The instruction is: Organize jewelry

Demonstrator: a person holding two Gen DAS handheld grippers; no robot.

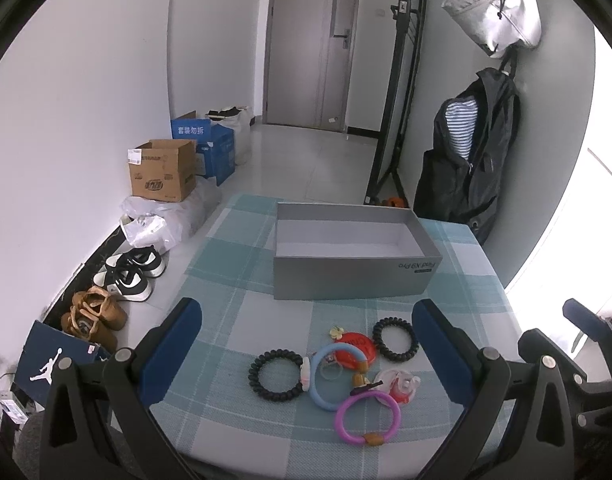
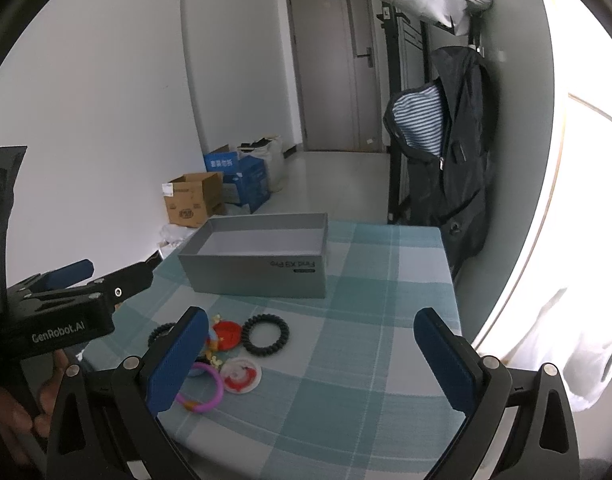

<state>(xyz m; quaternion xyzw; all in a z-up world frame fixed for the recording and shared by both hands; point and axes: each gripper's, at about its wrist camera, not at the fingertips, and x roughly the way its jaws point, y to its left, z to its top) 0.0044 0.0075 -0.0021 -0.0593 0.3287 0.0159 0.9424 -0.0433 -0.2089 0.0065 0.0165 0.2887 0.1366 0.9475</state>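
1. Holding both tools above the near edge of the table, we see the left gripper spread wide with nothing between its blue pads; the right gripper is spread just as wide and also holds nothing.
2. Framed between the left gripper's fingers lies the jewelry: a black spiral hair tie touching a light blue bracelet, a purple bracelet nearest us, a red round piece, a second black spiral hair tie, and a clear red-and-white piece.
3. From the right wrist view, that cluster sits at the left finger of our right gripper, partly hidden behind it.
4. Beyond the cluster, well apart from it, stands an open grey box, with no jewelry inside.
5. Everything rests on a teal-and-white checked tablecloth.
6. On the floor to the left sit sneakers and a brown cardboard box.
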